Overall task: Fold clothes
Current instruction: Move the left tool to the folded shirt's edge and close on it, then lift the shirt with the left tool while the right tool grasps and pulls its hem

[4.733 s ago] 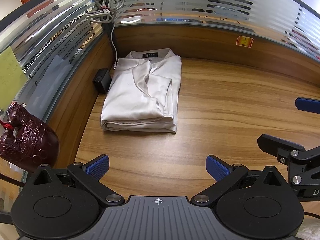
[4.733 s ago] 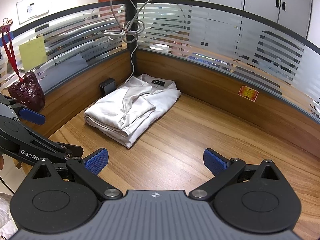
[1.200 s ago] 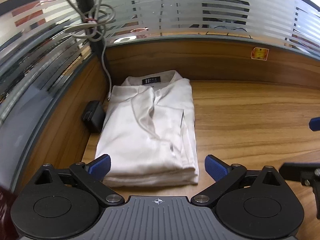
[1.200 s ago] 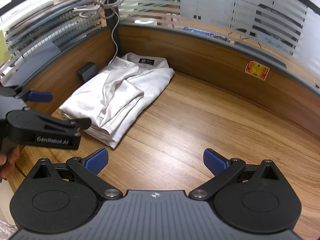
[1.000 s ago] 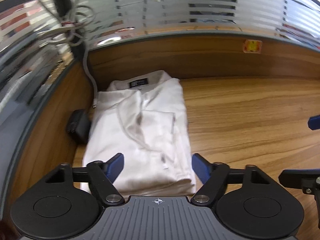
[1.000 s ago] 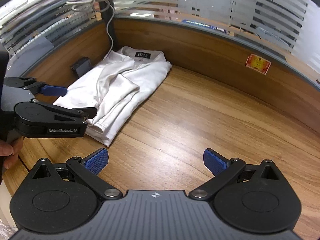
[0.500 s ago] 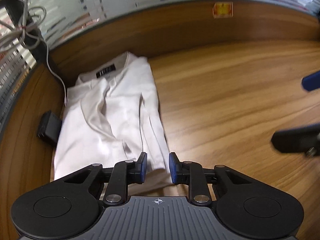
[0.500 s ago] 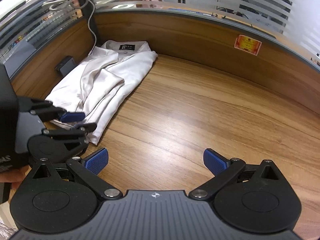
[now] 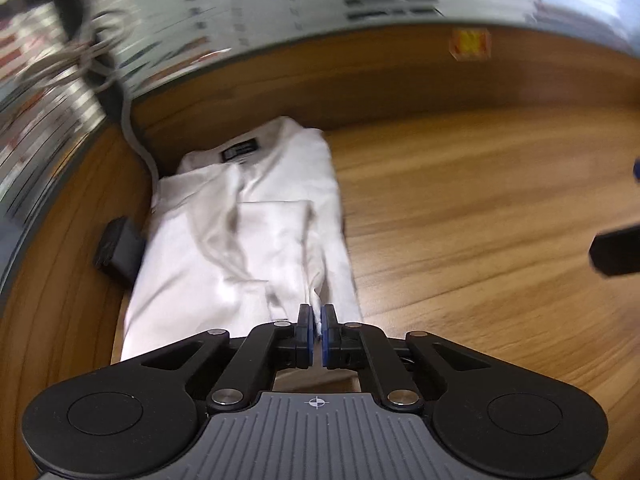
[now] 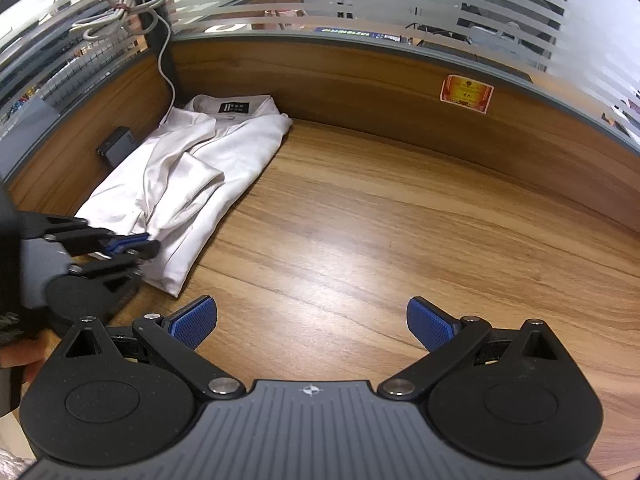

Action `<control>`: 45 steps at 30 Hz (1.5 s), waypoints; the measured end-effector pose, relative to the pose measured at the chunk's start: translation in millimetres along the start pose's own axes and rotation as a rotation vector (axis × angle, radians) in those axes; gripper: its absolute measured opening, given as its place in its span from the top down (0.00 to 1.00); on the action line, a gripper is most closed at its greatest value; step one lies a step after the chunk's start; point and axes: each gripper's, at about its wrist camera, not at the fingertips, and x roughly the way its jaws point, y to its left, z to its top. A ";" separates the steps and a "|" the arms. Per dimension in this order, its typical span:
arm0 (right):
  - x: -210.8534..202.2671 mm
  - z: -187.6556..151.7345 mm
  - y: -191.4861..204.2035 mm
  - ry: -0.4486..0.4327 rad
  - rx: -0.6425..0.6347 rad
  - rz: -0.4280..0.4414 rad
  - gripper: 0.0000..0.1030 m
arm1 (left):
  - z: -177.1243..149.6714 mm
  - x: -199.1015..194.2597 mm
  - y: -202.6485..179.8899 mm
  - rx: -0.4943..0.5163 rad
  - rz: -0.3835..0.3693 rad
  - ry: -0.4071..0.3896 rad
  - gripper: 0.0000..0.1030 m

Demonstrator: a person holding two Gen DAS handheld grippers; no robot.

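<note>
At the far left corner of a wooden desk [image 10: 400, 216], against the partition, a white collared shirt [image 10: 192, 176] is laid in a folded rectangle, collar and dark neck label toward the back wall. A small black adapter [image 10: 118, 145] sits just beside its left edge. The left gripper [image 9: 316, 326] is clenched on a pinch of white fabric at the shirt's near hem, seen clearly in the left wrist view. The right gripper [image 10: 312, 320] is held spread wide over bare wood, touching nothing, well apart from the shirt. The step in hand is judged to be a grip on the near edge; whether a further fold or an unfolding follows cannot be settled. A second hold by the right gripper would likely be needed to keep the slippery cloth even.
</note>
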 end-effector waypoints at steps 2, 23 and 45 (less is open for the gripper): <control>-2.3 -1.3 3.1 -0.007 -0.011 0.009 0.01 | -7.3 -19.3 10.6 -0.058 0.017 -0.010 0.94; -15.9 -20.5 73.2 -0.013 -0.244 0.164 0.01 | -106.2 -187.2 73.0 -0.438 0.261 -0.015 0.95; 56.6 10.5 182.7 -0.006 -0.615 0.309 0.23 | -173.5 -236.5 71.9 -0.578 0.418 0.064 0.95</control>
